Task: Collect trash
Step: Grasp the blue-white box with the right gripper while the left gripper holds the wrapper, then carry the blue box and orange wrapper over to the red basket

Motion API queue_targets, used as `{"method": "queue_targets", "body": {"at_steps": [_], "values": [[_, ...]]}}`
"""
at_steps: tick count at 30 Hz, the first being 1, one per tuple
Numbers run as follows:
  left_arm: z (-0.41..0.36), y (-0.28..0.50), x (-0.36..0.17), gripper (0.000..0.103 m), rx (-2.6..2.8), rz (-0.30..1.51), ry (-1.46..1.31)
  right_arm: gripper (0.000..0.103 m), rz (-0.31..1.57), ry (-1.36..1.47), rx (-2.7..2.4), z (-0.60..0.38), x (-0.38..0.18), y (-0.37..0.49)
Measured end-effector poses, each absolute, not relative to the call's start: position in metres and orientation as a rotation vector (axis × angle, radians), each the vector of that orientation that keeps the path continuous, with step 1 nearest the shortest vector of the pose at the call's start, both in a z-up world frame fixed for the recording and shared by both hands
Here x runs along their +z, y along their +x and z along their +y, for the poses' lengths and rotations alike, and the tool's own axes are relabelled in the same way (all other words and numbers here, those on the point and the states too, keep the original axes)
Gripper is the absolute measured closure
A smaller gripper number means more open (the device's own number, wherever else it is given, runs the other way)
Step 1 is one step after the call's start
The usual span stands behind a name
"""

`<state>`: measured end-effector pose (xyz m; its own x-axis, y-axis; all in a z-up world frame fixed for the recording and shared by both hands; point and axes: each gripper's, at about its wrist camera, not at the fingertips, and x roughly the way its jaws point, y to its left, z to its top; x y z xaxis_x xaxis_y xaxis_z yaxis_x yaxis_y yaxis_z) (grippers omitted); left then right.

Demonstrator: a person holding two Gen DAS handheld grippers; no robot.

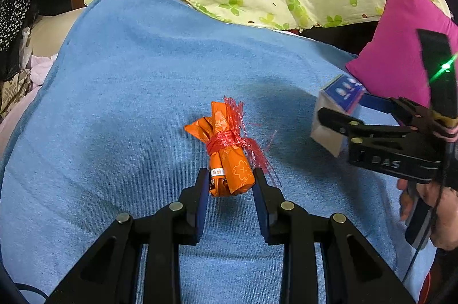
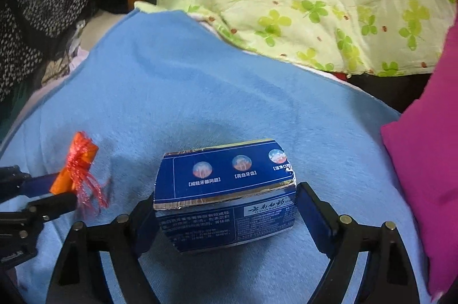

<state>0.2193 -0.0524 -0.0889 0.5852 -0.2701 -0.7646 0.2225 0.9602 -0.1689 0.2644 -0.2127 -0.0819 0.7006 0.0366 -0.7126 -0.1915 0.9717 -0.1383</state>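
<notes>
Trash, two pieces: one orange bundle (image 1: 229,158) clamped in left claw (image 1: 230,183); one blue box (image 2: 226,195) between right claw's (image 2: 226,206) wide jaws.

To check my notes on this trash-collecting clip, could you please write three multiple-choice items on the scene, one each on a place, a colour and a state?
1. Where is the blue box?
A. On the pink pillow
B. Between the fingers of the right gripper
C. Under the clover quilt

2. What colour is the string tied round the orange bundle?
A. Green
B. White
C. Red

3. How does the left gripper stand?
A. Shut on the orange bundle
B. Wide open with nothing between its fingers
C. Out of both views

Answers:
1 B: the right wrist view shows the box lying between that gripper's two fingers.
2 C: frayed red strands wrap the bundle's middle.
3 A: in the left wrist view both pads sit against the bundle's near end.
</notes>
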Motion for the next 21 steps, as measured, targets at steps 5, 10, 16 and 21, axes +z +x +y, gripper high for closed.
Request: {"method": "queue_targets", "body": {"at_steps": [5, 10, 16, 21], "values": [[-0.054, 0.213, -0.084, 0.071, -0.285, 0.894, -0.038, 0.014, 0.755, -0.166, 0.092, -0.222, -0.063, 0.238], [-0.06, 0.206, -0.081, 0.071, -0.275, 0.885, -0.009, 0.014, 0.752, -0.11, 0.067, -0.233, -0.052, 0.211], [-0.066, 0.185, -0.081, 0.071, -0.279, 0.905, 0.005, 0.014, 0.771, -0.051, 0.048, -0.243, -0.053, 0.162], [-0.073, 0.155, -0.079, 0.071, -0.298, 0.935, 0.018, 0.014, 0.78, 0.004, 0.035, -0.25, -0.057, 0.119]]}}
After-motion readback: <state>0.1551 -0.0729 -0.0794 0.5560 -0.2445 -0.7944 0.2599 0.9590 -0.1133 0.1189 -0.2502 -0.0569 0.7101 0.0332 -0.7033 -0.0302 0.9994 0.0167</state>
